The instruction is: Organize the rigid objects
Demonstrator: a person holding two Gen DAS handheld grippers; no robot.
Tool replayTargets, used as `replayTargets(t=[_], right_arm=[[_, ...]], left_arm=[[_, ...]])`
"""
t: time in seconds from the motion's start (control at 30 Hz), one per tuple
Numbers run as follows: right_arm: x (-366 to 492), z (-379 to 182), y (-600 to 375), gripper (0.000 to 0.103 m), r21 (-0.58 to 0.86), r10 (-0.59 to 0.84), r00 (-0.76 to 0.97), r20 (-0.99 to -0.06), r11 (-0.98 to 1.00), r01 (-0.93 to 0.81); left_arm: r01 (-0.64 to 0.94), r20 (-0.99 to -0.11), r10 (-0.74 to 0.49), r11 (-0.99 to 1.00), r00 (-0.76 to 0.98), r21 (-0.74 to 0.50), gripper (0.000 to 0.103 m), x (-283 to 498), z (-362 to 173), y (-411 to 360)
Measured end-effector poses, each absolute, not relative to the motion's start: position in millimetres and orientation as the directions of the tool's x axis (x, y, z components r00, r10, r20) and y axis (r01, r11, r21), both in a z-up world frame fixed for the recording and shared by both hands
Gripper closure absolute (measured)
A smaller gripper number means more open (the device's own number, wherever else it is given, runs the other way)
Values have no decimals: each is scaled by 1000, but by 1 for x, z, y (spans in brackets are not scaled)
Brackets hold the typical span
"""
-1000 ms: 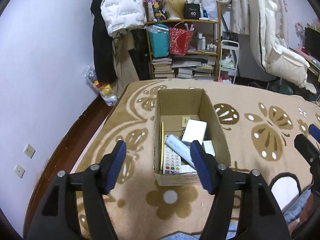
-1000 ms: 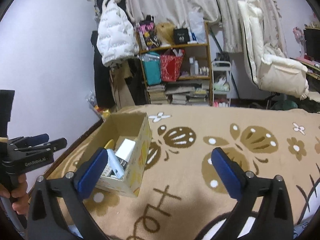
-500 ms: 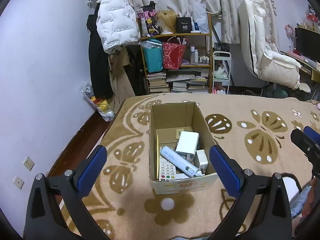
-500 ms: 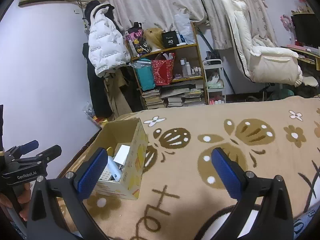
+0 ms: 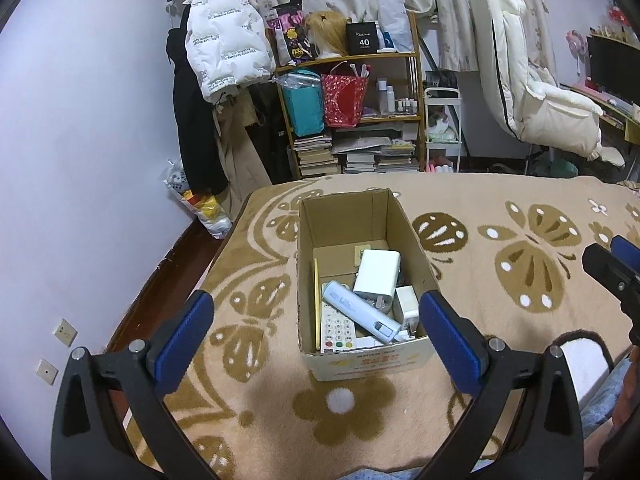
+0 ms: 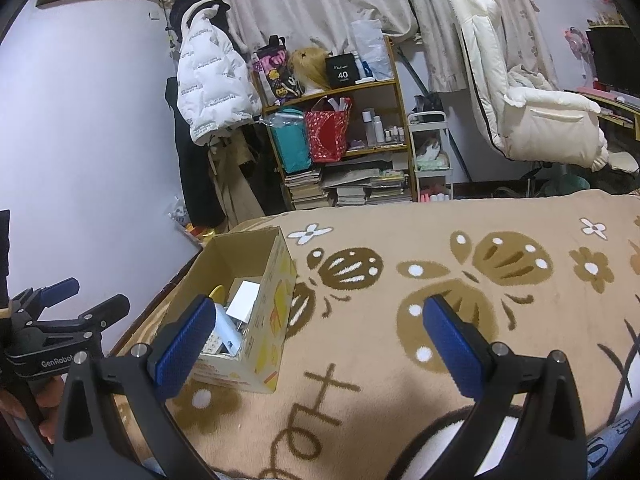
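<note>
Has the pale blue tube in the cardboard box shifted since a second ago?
No. The pale blue tube lies across the keypad remote beside the white adapter, as before.

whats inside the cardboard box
In the cardboard box: a white adapter, a pale blue tube, a keypad remote and a small white plug. Whatever lies beneath them is covered.

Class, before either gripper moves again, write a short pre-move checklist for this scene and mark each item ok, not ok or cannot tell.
1. Left gripper open, nothing between its fingers: ok.
2. Right gripper open, holding nothing: ok.
3. Cardboard box upright on the blanket: ok.
4. Items inside the box, including the white adapter and the blue-white tube: ok.
5. More loose objects left to pack: cannot tell.
</note>
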State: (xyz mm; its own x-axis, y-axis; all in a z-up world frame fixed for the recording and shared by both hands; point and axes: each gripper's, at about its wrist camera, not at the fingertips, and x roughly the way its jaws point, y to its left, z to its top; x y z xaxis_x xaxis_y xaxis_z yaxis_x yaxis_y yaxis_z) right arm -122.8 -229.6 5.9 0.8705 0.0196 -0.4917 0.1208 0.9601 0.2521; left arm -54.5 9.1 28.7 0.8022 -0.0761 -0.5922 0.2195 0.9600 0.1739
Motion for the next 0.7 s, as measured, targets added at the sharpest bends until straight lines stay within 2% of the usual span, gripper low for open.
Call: replayTargets(t=[0.7], right_arm=[[-119, 2, -226, 0, 229, 36, 858, -512, 969, 95]], left_arm=[[162, -567, -25, 968, 824, 192, 1, -54, 30, 15]])
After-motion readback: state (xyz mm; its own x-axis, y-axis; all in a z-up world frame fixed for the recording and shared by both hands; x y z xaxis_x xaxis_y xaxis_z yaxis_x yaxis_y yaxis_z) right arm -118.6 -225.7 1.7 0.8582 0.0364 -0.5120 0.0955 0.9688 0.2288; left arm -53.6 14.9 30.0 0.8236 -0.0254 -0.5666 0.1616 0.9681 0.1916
